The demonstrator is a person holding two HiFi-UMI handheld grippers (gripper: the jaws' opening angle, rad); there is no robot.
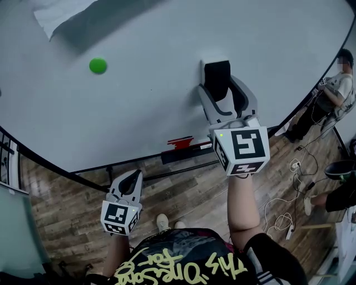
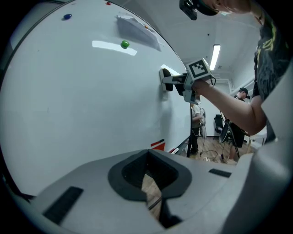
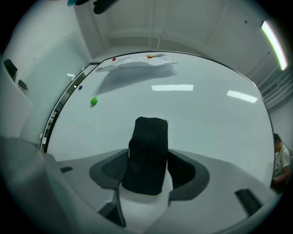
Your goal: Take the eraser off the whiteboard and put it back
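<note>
A black eraser (image 1: 217, 78) with a white backing stands against the whiteboard (image 1: 139, 100), right of its middle. My right gripper (image 1: 224, 89) reaches up to it, and its jaws hug the eraser on both sides. In the right gripper view the eraser (image 3: 147, 155) fills the gap between the two dark pads (image 3: 114, 169). Whether the eraser still touches the board I cannot tell. My left gripper (image 1: 127, 183) hangs low, below the board's bottom edge, shut and empty. Its jaws (image 2: 153, 183) meet, and from there the right gripper (image 2: 171, 82) shows at the board.
A green magnet (image 1: 98, 65) sits on the board left of the eraser, and a sheet of paper (image 1: 58, 14) hangs at the top left. A red item lies on the marker tray (image 1: 181, 146). A person (image 1: 334, 92) stands at the right, by cables (image 1: 295, 167) on the wooden floor.
</note>
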